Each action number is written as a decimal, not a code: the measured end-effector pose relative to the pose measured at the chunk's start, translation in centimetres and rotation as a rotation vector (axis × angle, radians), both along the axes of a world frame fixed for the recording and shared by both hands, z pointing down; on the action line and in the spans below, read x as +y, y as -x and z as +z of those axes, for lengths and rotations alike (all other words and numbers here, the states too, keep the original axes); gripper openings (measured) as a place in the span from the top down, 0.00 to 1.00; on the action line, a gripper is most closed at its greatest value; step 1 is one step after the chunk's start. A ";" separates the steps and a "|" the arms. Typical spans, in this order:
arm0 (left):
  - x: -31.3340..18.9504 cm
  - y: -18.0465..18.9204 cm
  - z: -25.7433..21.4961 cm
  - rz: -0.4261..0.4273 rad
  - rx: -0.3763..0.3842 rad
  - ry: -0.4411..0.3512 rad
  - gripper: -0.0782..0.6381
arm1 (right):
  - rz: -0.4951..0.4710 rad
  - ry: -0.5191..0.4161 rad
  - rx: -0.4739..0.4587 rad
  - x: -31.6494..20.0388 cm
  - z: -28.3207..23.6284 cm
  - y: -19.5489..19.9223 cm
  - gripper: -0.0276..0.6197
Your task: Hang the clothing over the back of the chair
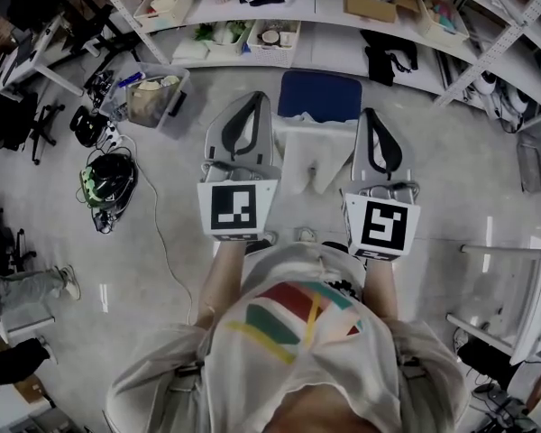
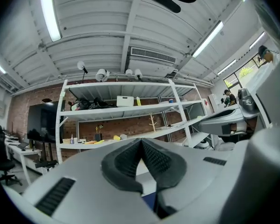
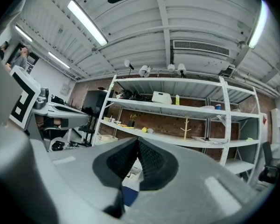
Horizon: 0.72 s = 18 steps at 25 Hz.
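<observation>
A white garment (image 1: 312,156) lies draped over the back of a chair with a blue seat (image 1: 320,95), straight ahead of me in the head view. My left gripper (image 1: 252,99) is held level just left of the garment, and my right gripper (image 1: 370,115) just right of it. In the left gripper view the left gripper (image 2: 141,140) has its dark pads meeting at the tips, with no cloth between them. The right gripper (image 3: 137,139) looks the same in its own view. Through the gap under each pair of pads I see a bit of white cloth and blue seat.
White shelving (image 1: 316,25) with boxes runs along the back behind the chair. A clear plastic bin (image 1: 155,97), a black helmet (image 1: 108,180) and a floor cable lie at the left. A white metal frame (image 1: 523,323) stands at the right. A person's shoe (image 1: 68,282) shows far left.
</observation>
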<state>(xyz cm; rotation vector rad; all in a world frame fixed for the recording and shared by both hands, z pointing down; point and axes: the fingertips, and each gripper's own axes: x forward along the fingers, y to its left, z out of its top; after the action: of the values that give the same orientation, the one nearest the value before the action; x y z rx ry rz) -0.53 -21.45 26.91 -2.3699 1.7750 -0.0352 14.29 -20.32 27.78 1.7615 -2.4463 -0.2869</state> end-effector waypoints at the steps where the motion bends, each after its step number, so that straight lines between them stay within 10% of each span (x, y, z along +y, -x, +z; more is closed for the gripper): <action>1: -0.1 0.2 -0.2 -0.005 0.002 -0.010 0.87 | 0.002 -0.001 -0.004 0.0 -0.1 0.0 0.95; 18: 0.5 -0.3 -0.1 0.000 -0.012 0.011 0.87 | 0.030 0.009 -0.005 0.0 0.1 -1.6 0.95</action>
<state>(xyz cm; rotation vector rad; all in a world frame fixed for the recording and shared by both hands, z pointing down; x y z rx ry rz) -0.21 -20.98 26.81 -2.3719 1.7742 -0.0596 15.89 -20.29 27.90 1.7957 -2.4185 -0.2693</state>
